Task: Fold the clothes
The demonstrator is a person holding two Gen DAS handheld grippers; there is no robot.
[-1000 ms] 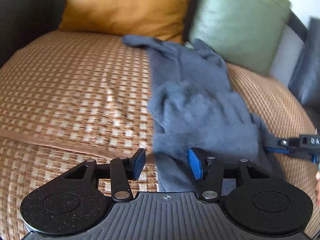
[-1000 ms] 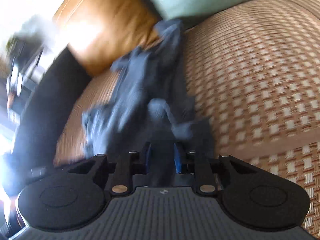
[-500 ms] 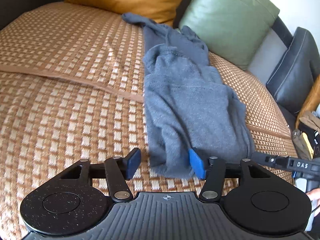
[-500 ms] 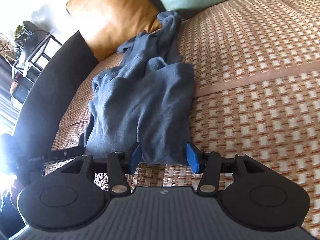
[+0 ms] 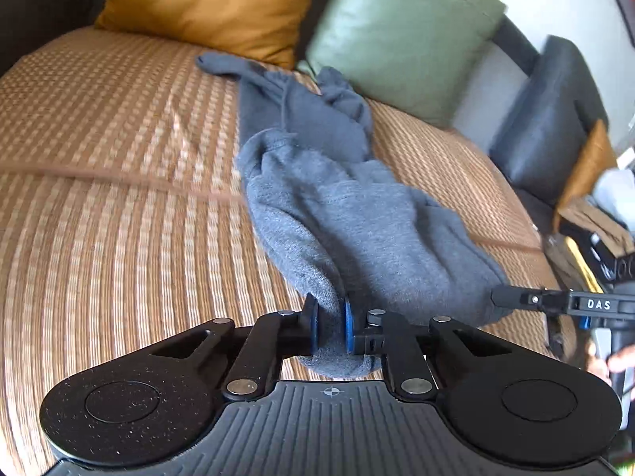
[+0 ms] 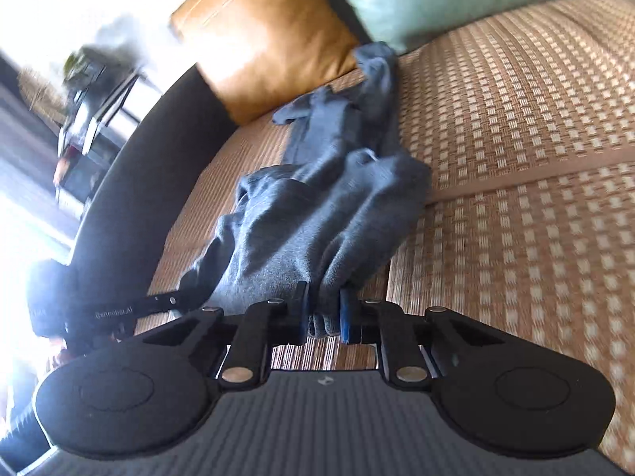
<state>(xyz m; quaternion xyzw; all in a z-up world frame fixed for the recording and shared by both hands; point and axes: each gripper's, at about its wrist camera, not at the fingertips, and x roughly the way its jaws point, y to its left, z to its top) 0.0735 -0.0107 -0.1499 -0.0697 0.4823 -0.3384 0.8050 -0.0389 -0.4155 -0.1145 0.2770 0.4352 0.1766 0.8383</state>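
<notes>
Left gripper (image 5: 330, 327): black speckled round-lobed body, ribbed grey deck, silver rivets, blue pads. Right gripper (image 6: 323, 313): same build; its side arm carries white "DAS" lettering.

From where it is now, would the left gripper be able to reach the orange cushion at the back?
Probably not yet: the left gripper is closing on the grey garment's near edge, and the orange cushion sits across the woven seat. Nothing else blocks it.

The letters "DAS" (image 5: 598, 304) stand in white on the black arm of the right tongs (image 5: 501, 298), seen off to the right of the left tongs (image 5: 329, 327). In the right wrist view, a small white print (image 6: 115, 312) runs along the left tongs' black arm, too blurred to read.
</notes>
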